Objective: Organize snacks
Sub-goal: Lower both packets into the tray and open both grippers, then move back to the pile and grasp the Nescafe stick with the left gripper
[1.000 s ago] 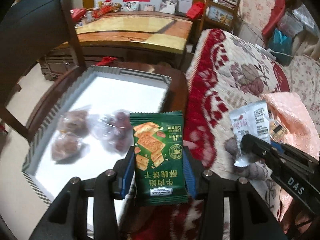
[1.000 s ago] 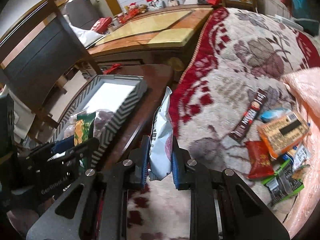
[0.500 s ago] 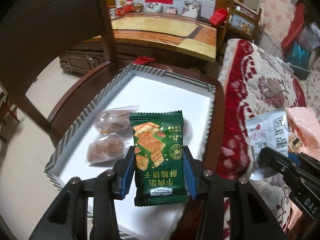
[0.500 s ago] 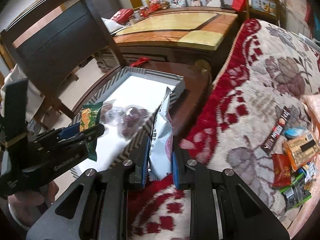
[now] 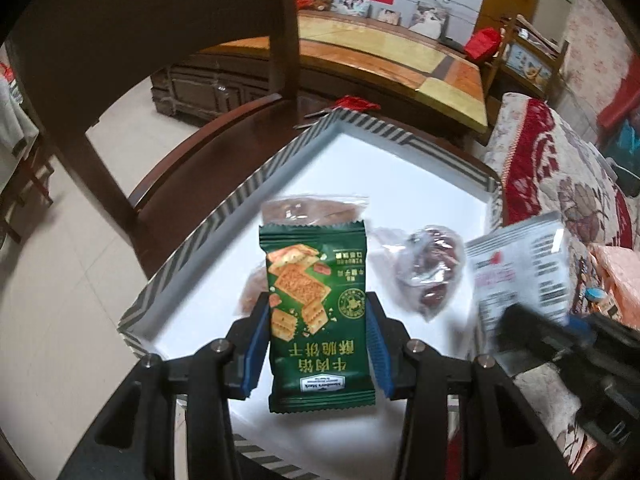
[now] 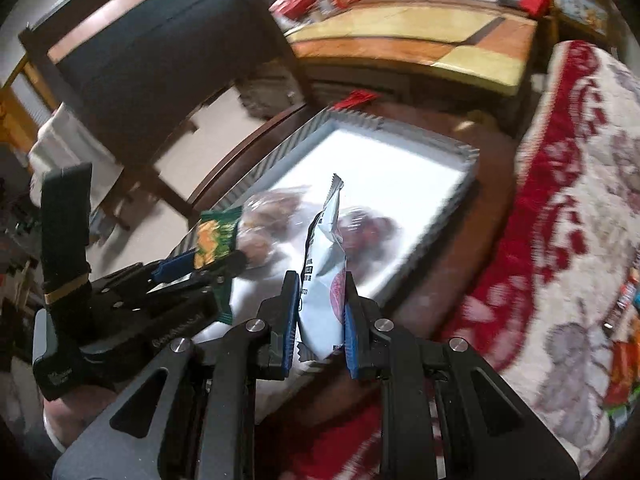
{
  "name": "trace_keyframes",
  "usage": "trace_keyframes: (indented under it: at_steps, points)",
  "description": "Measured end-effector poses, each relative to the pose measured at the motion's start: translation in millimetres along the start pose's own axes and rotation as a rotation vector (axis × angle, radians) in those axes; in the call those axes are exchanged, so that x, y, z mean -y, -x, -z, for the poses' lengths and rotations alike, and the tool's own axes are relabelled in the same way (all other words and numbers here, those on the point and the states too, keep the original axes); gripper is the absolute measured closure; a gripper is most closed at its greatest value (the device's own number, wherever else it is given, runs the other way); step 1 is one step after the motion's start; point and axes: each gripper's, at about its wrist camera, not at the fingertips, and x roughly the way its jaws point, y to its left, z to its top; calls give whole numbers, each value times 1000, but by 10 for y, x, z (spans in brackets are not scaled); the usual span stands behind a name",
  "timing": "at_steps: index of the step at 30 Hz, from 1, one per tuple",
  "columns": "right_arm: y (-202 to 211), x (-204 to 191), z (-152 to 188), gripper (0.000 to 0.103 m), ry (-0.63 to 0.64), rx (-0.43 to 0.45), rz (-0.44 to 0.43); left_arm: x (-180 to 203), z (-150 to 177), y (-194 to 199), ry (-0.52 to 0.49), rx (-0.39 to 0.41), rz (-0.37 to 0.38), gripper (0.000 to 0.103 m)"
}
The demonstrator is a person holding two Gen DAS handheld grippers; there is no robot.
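My left gripper is shut on a green cracker packet and holds it above the near part of a white tray with a striped rim. In the tray lie clear bags of brown snacks and a clear bag of dark red snacks. My right gripper is shut on a white and silver snack bag, held edge-on over the tray's near right side. The white bag also shows blurred in the left wrist view. The left gripper and green packet show in the right wrist view.
The tray sits on a dark wooden chair seat with its back to the left. A red and cream floral blanket with several more snack packets lies to the right. A wooden table stands behind.
Both grippers have moved left, from over the blanket's edge to over the tray, each still holding its packet. The right wrist view is blurred by motion.
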Motion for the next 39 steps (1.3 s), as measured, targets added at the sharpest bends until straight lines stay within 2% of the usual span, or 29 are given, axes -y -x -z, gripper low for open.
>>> trace_keyframes:
  at_steps: [8,12,14,15,18,25,31,39]
  points:
    - [-560,-104,52,85,-9,-132,-104,-120,2,-124,23,-9,-29,56]
    - [-698,-61,113,83,-16,-161,-75,-132,18,-189,27,-23,-42,54]
    - [-640,-67,101,75,-8,-142,-59,-136,18,-208,27,-28,-42,52]
    - [-623,-66,89,67,1,-142,-43,-143,17,-221,32,-33,-48,48]
    - [-487,-92,77,58,35,-105,-5,-165,12,-223,45,-38,-48,34]
    - [-114,-63,162,58,62,-15,18,-57,53,-52,27,4,-53,27]
    - [124,53,340,57,58,30,59,232,96,147,-38,60,-47,21]
    - [480,401,591,57,-22,83,142,785,224,297,-125,64,29,19]
